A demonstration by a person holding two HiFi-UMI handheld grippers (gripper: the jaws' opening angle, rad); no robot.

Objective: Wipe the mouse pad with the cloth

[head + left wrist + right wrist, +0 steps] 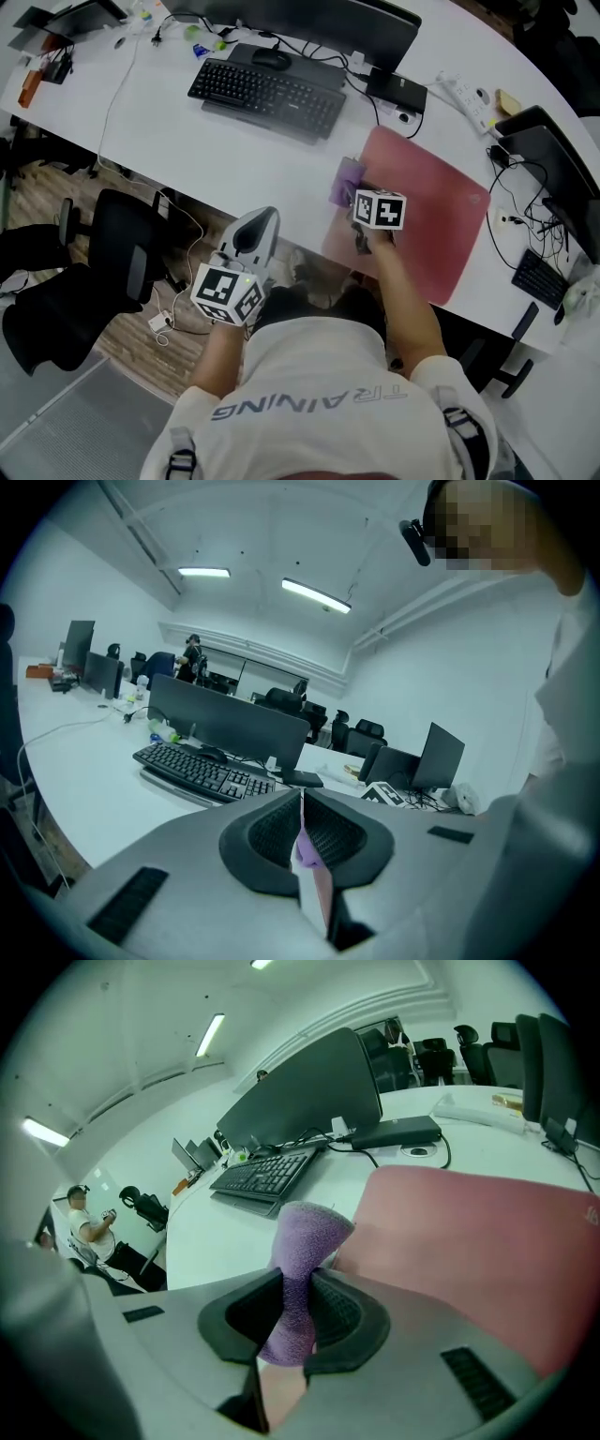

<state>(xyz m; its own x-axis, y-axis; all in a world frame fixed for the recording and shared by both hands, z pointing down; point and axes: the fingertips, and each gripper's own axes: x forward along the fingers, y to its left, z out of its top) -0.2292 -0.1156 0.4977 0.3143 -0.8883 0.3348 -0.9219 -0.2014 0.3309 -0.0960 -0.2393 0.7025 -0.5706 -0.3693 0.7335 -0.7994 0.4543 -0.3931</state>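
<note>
Site: open office, white curved desk (178, 141), with keyboard (267, 94) and monitor (319, 23) at the far side. The pad (436, 220), red-pink, lies flat to the right of the keyboard, its near side close to the desk edge. The cloth (302, 1241), purple, is at the pad's left edge, over the line between pad and bare desk.

Step in hand, as judged: the start of the wipe. The cloth is at the edge, and most of the pad has no cloth on it. To do it well, lower the cloth until its free end lies flat on the pad rather than on its tip. Press lightly and draw it in straight, overlapping passes from the left edge to the far right corner. The pad is unrestrained and may creep, so the free gripper could pin a corner.

Right gripper (298, 1290): jaws closed narrow on the cloth, pinching it to a waist, with the free end flaring beyond them. Contact between cloth and pad cannot be confirmed.

Left gripper (302, 817): jaws together, nothing held. It hangs low off the desk by the person's body, well apart from the pad.
</note>
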